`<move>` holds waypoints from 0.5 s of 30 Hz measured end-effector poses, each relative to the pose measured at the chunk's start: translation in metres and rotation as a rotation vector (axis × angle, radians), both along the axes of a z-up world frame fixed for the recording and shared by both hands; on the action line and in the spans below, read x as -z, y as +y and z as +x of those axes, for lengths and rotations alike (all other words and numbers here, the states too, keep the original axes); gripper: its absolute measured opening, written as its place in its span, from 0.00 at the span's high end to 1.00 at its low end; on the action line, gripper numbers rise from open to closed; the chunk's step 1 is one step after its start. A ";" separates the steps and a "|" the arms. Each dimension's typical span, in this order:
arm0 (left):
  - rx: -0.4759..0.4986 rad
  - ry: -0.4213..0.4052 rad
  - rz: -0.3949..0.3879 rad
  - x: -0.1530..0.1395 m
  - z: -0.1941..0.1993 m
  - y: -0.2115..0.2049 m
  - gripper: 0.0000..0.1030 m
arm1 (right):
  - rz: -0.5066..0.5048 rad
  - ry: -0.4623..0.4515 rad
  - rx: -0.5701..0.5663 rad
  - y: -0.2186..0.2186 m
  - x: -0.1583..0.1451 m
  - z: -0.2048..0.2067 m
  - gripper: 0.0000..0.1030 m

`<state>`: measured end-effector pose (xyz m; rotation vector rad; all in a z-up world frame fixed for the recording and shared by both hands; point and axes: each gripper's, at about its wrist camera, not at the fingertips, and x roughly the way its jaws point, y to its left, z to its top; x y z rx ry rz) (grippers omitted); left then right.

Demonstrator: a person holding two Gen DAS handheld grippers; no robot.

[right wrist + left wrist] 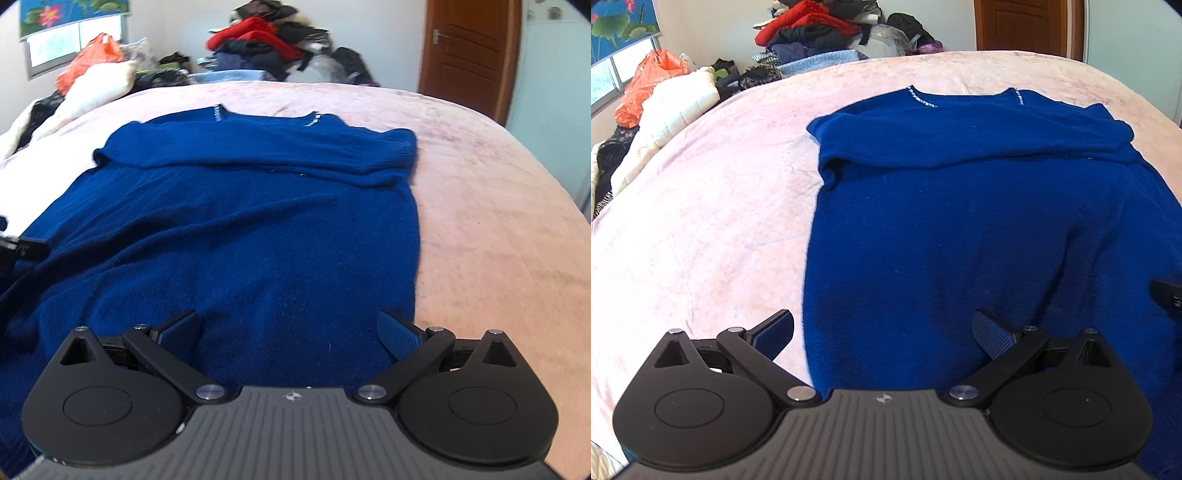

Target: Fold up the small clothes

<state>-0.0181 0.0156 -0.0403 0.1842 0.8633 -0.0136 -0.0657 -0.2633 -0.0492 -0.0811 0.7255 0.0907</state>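
Observation:
A dark blue knitted sweater [960, 221] lies flat on the pink bed cover [701, 221], collar at the far end, both sleeves folded across the chest. My left gripper [882, 332] is open and empty, over the sweater's near left edge at the hem. My right gripper [288, 332] is open and empty, over the sweater [240, 240] near its near right edge. The right gripper's tip also shows at the right edge of the left wrist view [1167, 295], and the left gripper's tip at the left edge of the right wrist view [22, 247].
A white padded jacket [665, 122] and an orange plastic bag [646, 81] lie at the bed's far left. A heap of clothes [820, 33] is piled behind the bed. A brown door [469, 48] stands at the back right. The pink cover [498, 221] is bare right of the sweater.

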 end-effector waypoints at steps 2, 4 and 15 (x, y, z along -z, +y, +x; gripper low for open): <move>-0.002 0.008 0.010 0.002 0.000 -0.003 0.00 | -0.013 -0.004 0.021 0.004 0.002 0.001 0.00; -0.002 0.013 0.018 0.004 0.000 -0.005 0.00 | -0.013 -0.007 0.028 0.004 0.002 0.002 0.00; -0.052 0.077 -0.105 0.014 0.006 0.011 0.00 | 0.003 -0.029 0.006 0.001 0.003 0.001 0.00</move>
